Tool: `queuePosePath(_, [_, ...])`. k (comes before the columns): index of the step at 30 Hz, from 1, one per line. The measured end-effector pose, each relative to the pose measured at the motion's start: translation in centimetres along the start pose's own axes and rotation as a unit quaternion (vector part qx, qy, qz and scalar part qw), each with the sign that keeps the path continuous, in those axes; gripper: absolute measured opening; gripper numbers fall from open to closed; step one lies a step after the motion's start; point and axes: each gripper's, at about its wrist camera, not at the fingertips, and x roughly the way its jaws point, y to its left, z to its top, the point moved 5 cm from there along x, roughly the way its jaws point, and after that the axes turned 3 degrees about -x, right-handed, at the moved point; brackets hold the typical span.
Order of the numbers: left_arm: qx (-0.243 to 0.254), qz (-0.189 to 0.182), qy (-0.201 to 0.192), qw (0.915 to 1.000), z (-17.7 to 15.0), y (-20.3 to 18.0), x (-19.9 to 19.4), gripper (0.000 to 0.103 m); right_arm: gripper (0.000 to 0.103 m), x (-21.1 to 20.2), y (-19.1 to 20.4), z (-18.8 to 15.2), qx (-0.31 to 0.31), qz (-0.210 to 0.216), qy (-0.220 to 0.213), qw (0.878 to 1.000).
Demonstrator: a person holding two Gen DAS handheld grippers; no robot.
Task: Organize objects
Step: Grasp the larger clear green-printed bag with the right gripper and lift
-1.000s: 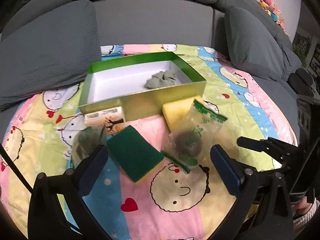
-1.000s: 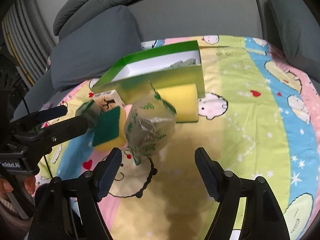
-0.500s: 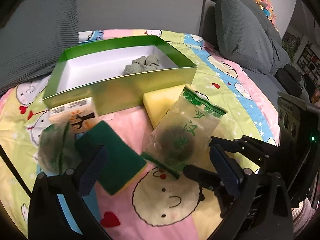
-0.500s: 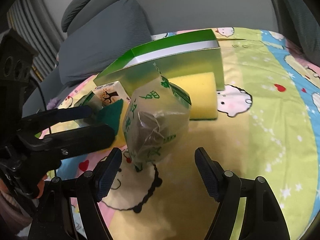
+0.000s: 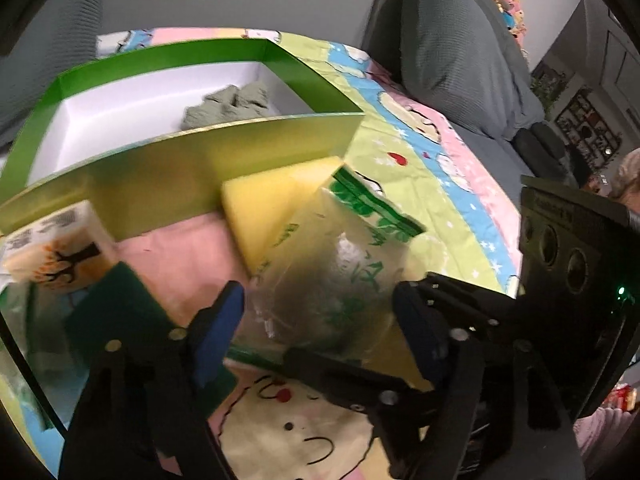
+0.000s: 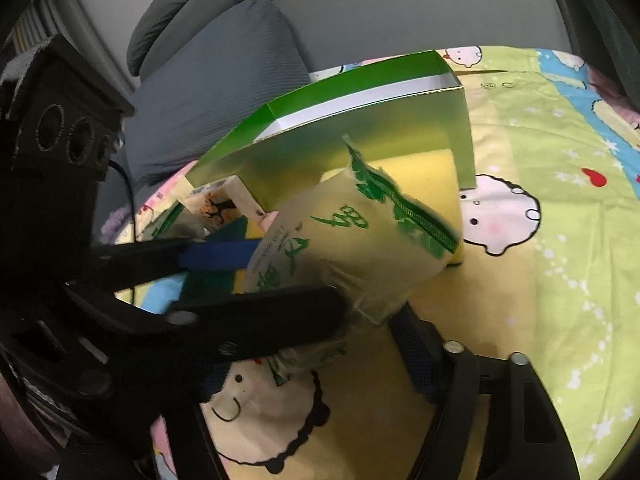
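1. Straddling the clear plastic bag (image 5: 332,272), the left tool (image 5: 318,320) has its blue pads (image 5: 218,324) apart, one on each side of the bag's rounded lower half at the centre of the left wrist view. Its jaws have just been closing with the bag between them. The blur hides whether the pads touch the plastic, and the bag is not visibly squeezed.
2. The right tool (image 6: 324,320) comes at the same bag from the lower right of that view. Its jaws have also just been closing and stand apart, with the bag's lower end between them. In its own view, one finger shows at lower centre beside the bag's corner, and the other is hidden behind the left tool's black finger, which crosses the bag's front.
3. The bag, printed in green and holding a dark bundle, leans tilted against a yellow sponge (image 5: 264,208) just behind it.
4. The sponge lies touching the front wall of an open green box (image 5: 200,168). A crumpled grey cloth (image 5: 228,104) sits inside, toward the box's far right corner.
5. At middle left, a small carton printed with a tree (image 5: 56,248) leans by the box front. A dark green scouring pad (image 5: 120,312) lies just below it, beside the left tool's finger.
6. Everything rests on a cartoon-print blanket (image 5: 400,148) spread over a grey sofa (image 5: 452,52).
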Motion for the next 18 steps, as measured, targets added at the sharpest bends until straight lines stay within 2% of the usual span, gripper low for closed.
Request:
queuePosePath(1, [0.001,0.0,0.001,1.0,0.0,0.0,0.1,0.074,0.059,0.0,0.1,0.0,0.0,0.003,0.0,1.0])
queuePosePath(4, [0.001,-0.006,0.001,1.0,-0.1,0.0,0.0,0.071,0.055,0.0,0.2,0.0,-0.005,0.0,-0.002,1.0])
queuePosePath(9, [0.0,0.006,0.001,1.0,-0.3,0.1,-0.3,0.065,0.055,-0.2,0.4,-0.1,-0.005,-0.004,-0.007,1.0])
queuePosePath(18, [0.006,0.019,-0.015,0.9997,-0.8,-1.0,-2.4,0.064,0.055,-1.8,1.7,-0.1,-0.015,0.001,-0.026,1.0])
